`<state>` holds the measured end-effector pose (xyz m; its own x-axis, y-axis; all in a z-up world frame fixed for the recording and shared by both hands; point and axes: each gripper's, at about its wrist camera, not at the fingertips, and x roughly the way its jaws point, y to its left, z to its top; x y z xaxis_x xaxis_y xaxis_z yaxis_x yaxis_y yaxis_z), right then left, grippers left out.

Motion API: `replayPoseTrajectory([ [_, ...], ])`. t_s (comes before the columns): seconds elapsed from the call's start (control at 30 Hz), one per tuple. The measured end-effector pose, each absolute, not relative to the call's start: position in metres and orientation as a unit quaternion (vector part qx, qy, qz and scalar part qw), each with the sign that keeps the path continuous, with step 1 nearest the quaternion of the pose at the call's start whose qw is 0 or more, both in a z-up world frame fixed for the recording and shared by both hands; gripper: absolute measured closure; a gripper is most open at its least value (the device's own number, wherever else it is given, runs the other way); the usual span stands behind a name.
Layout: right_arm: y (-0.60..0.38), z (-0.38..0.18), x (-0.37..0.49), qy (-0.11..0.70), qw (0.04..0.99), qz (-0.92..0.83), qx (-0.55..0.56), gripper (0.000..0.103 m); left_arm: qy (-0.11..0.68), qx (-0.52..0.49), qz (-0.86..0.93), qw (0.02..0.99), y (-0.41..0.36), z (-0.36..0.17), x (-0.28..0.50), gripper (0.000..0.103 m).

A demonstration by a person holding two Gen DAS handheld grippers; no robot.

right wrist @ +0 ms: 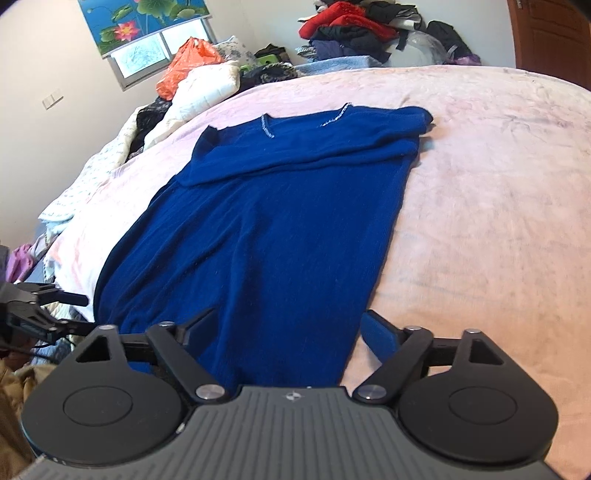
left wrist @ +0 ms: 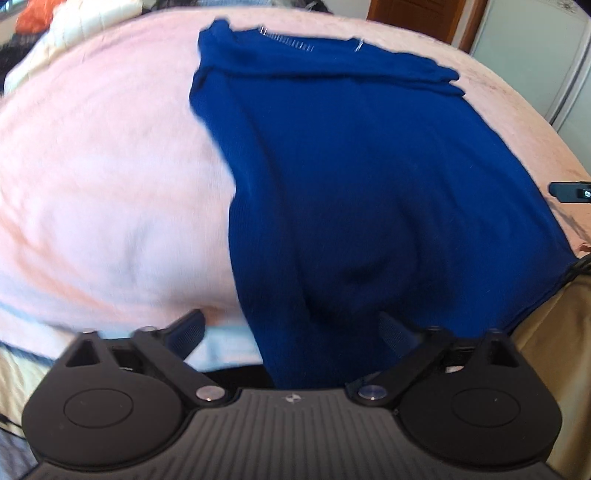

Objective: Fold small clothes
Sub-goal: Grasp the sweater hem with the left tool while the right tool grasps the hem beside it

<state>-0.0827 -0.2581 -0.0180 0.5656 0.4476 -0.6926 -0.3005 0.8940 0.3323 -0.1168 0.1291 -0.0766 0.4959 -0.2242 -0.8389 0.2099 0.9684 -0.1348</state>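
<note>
A dark blue knit sweater [right wrist: 280,221] lies flat on the pink bed cover [right wrist: 480,206], neckline far, sleeves folded across the chest, hem toward me. It also shows in the left wrist view [left wrist: 369,177]. My left gripper [left wrist: 291,332] is open at the hem's left corner, one finger over pink cover, the other over blue cloth. My right gripper [right wrist: 288,332] is open over the hem's right corner, with blue cloth between the fingers. The left gripper [right wrist: 55,306] shows at the left edge of the right wrist view, and the right gripper's tip [left wrist: 569,190] at the right edge of the left view.
A pile of clothes [right wrist: 362,29] lies at the bed's far end. A white quilt [right wrist: 207,92] and an orange bag [right wrist: 184,62] lie at the far left. A brown door [right wrist: 554,40] stands at the right. The bed's near edge is under my grippers.
</note>
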Motion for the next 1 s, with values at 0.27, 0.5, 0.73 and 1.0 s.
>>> replayPoseTrajectory([
  [0.27, -0.281, -0.018, -0.095, 0.442, 0.857, 0.23, 0.131, 0.037, 0.518, -0.083, -0.141, 0.84, 0.138, -0.096, -0.116, 0.068],
  [0.5, -0.301, -0.028, -0.105, 0.473, 0.827, 0.237, 0.189, 0.041, 0.521, -0.036, -0.187, 0.832, 0.122, -0.079, -0.119, 0.093],
  [0.73, -0.289, -0.034, -0.112, 0.5, 0.795, 0.288, 0.19, 0.051, 0.495, -0.025, -0.207, 0.844, 0.114, -0.056, -0.116, 0.093],
  [1.0, -0.275, -0.041, -0.109, 0.515, 0.773, 0.314, 0.196, 0.071, 0.45, -0.039, -0.253, 0.856, 0.12, -0.022, -0.12, 0.093],
])
